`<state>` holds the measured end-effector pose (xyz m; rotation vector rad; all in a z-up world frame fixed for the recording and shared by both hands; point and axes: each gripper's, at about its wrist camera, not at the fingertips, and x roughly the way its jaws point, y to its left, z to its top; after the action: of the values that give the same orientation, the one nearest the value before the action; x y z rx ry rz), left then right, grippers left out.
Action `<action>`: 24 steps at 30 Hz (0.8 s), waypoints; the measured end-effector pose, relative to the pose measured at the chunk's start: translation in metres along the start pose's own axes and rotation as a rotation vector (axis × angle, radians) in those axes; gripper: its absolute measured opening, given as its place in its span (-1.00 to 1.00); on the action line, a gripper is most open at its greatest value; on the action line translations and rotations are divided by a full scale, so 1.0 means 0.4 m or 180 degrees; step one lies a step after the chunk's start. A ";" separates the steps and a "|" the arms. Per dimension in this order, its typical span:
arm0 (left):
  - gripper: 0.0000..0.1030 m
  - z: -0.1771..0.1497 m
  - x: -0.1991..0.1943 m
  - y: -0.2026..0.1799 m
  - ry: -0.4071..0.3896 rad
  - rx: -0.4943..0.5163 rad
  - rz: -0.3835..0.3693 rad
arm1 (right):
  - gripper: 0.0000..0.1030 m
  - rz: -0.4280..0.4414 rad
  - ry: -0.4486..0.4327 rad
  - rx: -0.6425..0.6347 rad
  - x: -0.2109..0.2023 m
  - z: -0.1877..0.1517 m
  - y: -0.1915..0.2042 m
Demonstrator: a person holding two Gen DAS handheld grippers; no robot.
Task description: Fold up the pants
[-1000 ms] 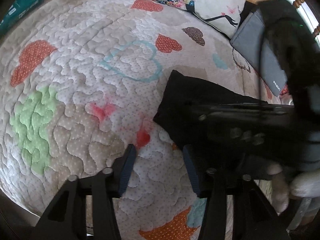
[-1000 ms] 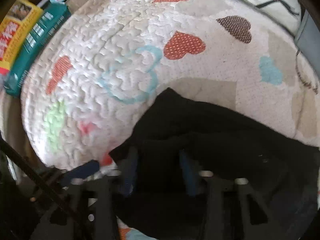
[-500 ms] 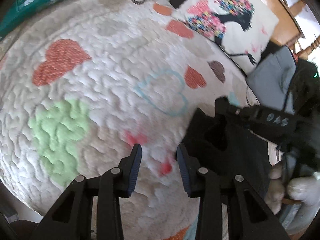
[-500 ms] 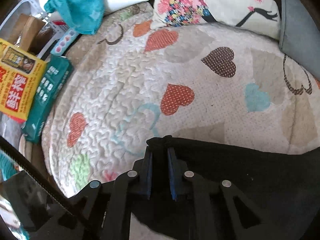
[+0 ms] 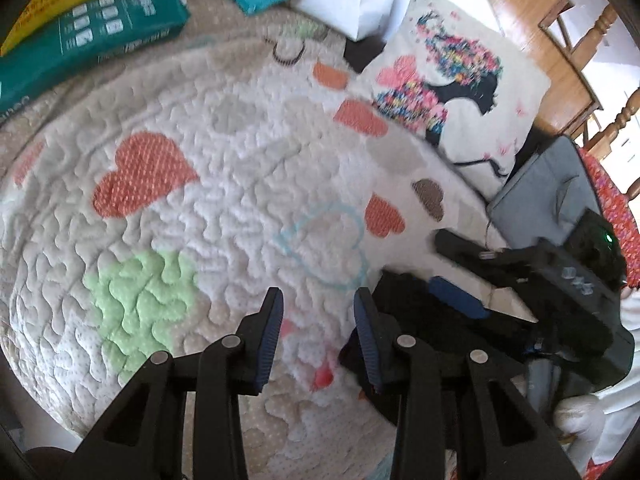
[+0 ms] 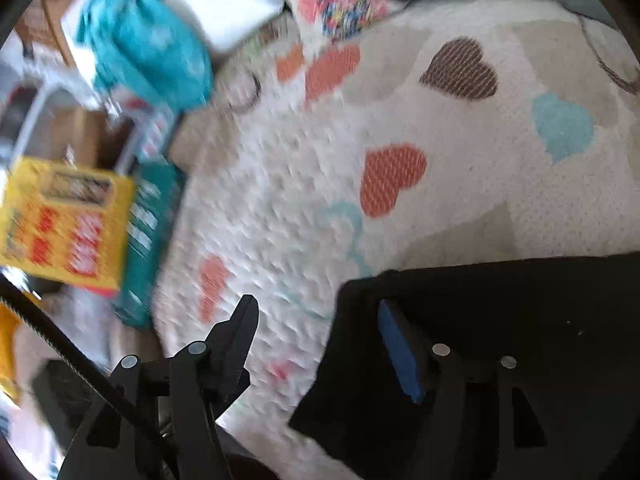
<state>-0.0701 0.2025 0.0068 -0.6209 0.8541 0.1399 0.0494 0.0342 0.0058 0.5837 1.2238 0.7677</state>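
The black pants (image 6: 500,320) lie folded on the heart-patterned quilt (image 6: 460,184), at the lower right of the right wrist view. They also show in the left wrist view (image 5: 404,292), partly hidden behind the other gripper. My right gripper (image 6: 316,312) is open and empty, its jaws wide apart over the pants' left edge; it shows too in the left wrist view (image 5: 456,276). My left gripper (image 5: 318,312) is open and empty, above the quilt (image 5: 224,208) just left of the pants.
A printed pillow (image 5: 448,76) and a grey pouch (image 5: 548,196) lie at the quilt's far right. Teal and yellow packages (image 5: 92,36) and a teal cloth (image 6: 152,48) sit along the far left edge. A wooden chair (image 5: 600,80) stands beyond.
My right gripper was shut on the pants' corner half a second ago; it has opened and let go. Both grippers have lifted and pulled back. The left gripper stayed open.
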 end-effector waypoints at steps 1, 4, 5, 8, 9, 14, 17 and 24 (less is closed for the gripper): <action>-0.30 -0.003 -0.003 -0.014 -0.0019 0.0052 -0.0061 | 0.32 0.0063 -0.0080 0.0032 -0.026 0.003 -0.005; -0.28 -0.022 0.004 -0.065 0.0005 0.0271 -0.0218 | 0.32 0.0001 -0.0337 0.0090 -0.144 0.011 -0.043; -0.28 -0.031 0.010 -0.090 0.0020 0.0391 -0.0278 | 0.32 -0.0068 -0.0389 0.0088 -0.180 0.011 -0.062; -0.16 -0.071 0.032 -0.173 0.0085 0.0774 -0.0424 | 0.32 -0.0537 -0.0565 0.0072 -0.302 0.009 -0.146; -0.11 -0.089 0.046 -0.203 0.0139 0.0895 -0.0447 | 0.32 -0.0716 -0.0617 0.0132 -0.346 0.009 -0.189; -0.10 -0.161 0.161 -0.264 0.0662 0.1096 -0.0127 | 0.32 -0.1061 -0.0730 0.0457 -0.456 0.004 -0.338; -0.10 -0.189 0.205 -0.259 0.0939 0.1056 -0.0056 | 0.32 -0.1000 -0.0722 0.0615 -0.455 0.014 -0.400; -0.10 -0.203 0.199 -0.259 0.0903 0.1141 -0.0071 | 0.46 -0.1053 -0.0846 0.0622 -0.386 0.109 -0.459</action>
<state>-0.0344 0.0623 -0.0450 -0.3156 1.1143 -0.1240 0.1053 -0.2007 -0.0288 0.6016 1.1165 0.2837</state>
